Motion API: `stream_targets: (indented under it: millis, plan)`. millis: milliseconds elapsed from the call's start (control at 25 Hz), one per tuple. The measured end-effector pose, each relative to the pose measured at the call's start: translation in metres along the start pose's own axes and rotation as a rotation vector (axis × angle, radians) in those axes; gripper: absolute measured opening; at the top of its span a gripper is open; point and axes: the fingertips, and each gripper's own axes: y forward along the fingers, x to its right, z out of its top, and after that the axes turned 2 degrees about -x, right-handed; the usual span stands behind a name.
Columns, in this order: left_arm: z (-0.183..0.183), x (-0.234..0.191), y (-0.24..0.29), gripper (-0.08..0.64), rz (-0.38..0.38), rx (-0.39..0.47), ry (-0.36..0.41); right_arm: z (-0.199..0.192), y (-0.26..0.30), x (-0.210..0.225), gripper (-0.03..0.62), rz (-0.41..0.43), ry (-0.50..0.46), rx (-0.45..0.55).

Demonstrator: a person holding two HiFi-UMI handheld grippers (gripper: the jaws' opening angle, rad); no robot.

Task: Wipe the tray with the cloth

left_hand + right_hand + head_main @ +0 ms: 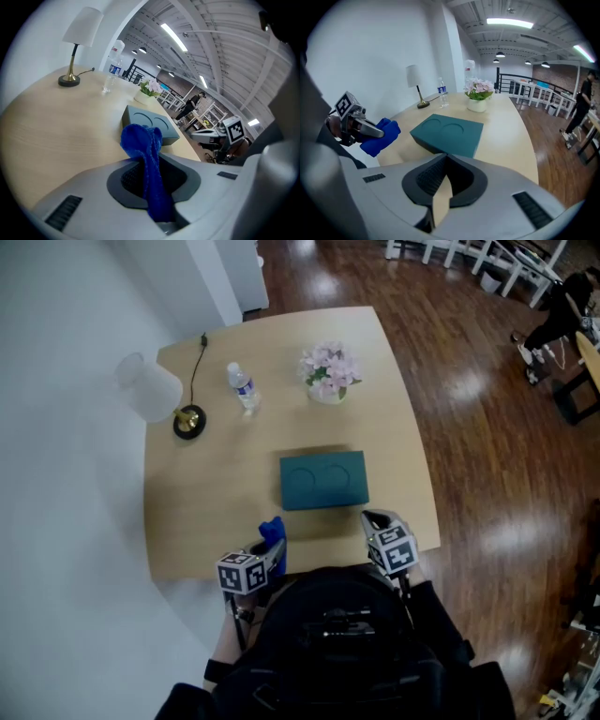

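Note:
A dark teal tray [323, 480] with two round recesses lies flat in the middle of the wooden table [206, 493]. My left gripper [270, 545] hovers at the table's near edge, left of the tray and short of it, shut on a bunched blue cloth [273, 529]. In the left gripper view the cloth [143, 140] sticks up from between the jaws, with the tray [145, 117] behind it. My right gripper [375, 519] is at the near edge, just off the tray's front right corner, its jaws shut with nothing in them. From the right gripper view the tray [447, 133] lies straight ahead.
A brass lamp [187, 418] with a white shade, a water bottle [244, 388] and a pot of pink flowers [328, 371] stand along the table's far side. A white wall runs on the left. Across the wooden floor, a person [558, 320] stands at the far right.

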Motion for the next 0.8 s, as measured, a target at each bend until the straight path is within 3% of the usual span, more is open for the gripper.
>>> stream_targets:
  millis: [240, 440, 640, 800]
  plan:
    - [-0.021, -0.002, 0.001, 0.067, 0.037, -0.031, -0.005, -0.043, -0.02, 0.001, 0.009, 0.0, 0.179, 0.012]
    - [-0.02, -0.014, 0.005, 0.067, 0.08, -0.056, 0.03, -0.051, -0.025, 0.001, 0.009, 0.001, 0.194, 0.014]
    - [0.021, -0.073, 0.018, 0.067, 0.187, -0.033, 0.033, -0.051, -0.03, 0.016, 0.009, -0.029, 0.192, 0.031]
    - [0.039, -0.123, 0.04, 0.069, 0.262, -0.064, 0.015, -0.053, -0.036, 0.025, 0.009, -0.049, 0.202, 0.04]
